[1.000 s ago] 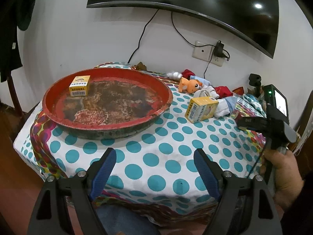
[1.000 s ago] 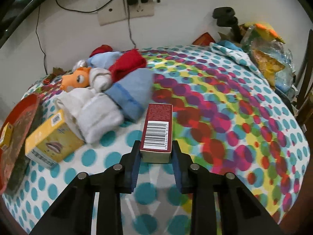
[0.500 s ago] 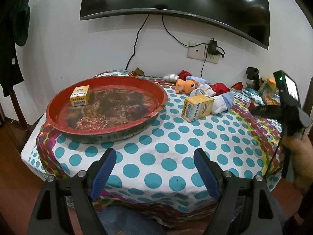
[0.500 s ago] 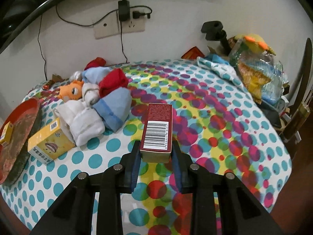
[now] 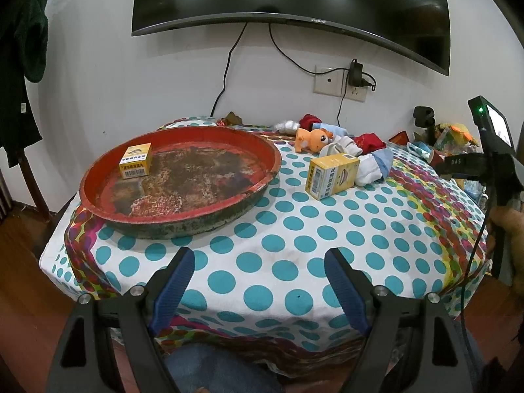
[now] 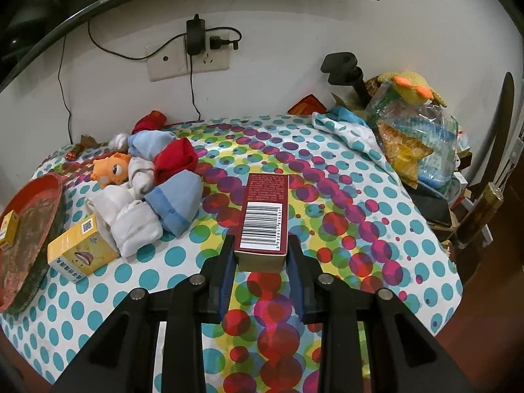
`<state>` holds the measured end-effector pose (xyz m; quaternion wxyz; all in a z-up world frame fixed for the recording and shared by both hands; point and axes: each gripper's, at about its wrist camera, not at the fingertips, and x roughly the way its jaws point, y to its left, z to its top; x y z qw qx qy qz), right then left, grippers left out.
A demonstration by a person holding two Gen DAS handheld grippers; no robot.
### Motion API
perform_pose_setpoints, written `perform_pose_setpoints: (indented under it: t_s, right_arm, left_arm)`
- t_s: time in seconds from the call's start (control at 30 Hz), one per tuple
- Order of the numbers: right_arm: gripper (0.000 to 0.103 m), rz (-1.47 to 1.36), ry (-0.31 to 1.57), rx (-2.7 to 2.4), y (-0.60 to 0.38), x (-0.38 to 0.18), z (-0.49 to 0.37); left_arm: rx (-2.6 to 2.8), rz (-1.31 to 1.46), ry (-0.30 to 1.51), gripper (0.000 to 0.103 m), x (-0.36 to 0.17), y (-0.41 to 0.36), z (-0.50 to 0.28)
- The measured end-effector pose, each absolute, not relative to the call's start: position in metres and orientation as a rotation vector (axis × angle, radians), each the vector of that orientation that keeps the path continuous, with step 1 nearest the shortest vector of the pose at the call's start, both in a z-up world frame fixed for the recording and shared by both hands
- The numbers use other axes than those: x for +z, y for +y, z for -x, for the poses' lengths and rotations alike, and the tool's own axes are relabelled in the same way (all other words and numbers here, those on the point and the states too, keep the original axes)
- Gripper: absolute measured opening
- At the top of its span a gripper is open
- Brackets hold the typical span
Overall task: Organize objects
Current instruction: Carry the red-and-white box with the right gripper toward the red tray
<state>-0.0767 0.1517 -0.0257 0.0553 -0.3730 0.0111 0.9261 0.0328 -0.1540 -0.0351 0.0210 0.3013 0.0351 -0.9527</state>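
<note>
Right gripper (image 6: pixel 261 255): jaws narrow, blue pads clamped on both long sides of a dark red box (image 6: pixel 264 216), barcode face up. The box is held clear above the polka-dot tablecloth (image 6: pixel 376 203), pointing away from the camera.

Left gripper (image 5: pixel 258 283): jaws wide apart, nothing between them, hanging over the near edge of the table. A denim-covered knee shows below it.

Round red tray (image 5: pixel 262 150) sits on the left part of the table, inner surface worn and mottled. One small yellow box (image 5: pixel 136 160) lies inside it, near the far left rim. A larger yellow box (image 5: pixel 330 175) stands on the cloth just right of the tray, not touching it as far as the left view shows.

Behind that larger box: a heap of socks (image 6: pixel 157 203) in white, pale blue and red, with an orange plush toy (image 6: pixel 111 170) at its far left side, touching the pile.

Far right table edge: clear plastic bags of snacks (image 6: pixel 412 137) and a yellow knitted toy on top; contents blurred, hard to name more closely.

In the left view the right hand (image 5: pixel 506 229) grips its tool's handle at the frame edge, a small lit screen above it.

Wall behind: socket plate with a plugged charger (image 6: pixel 195 36), a television mounted above.
</note>
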Motion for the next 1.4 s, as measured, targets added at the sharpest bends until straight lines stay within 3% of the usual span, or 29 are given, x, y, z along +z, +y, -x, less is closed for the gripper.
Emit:
perform_pose_setpoints:
  t_s: [1.4]
  right_arm:
    - [0.028, 1.114, -0.218, 2.903, 0.070, -0.005, 0.080]
  left_arm:
    - [-2.924, -0.965, 0.111, 0.084, -0.036, -0.161, -0.032]
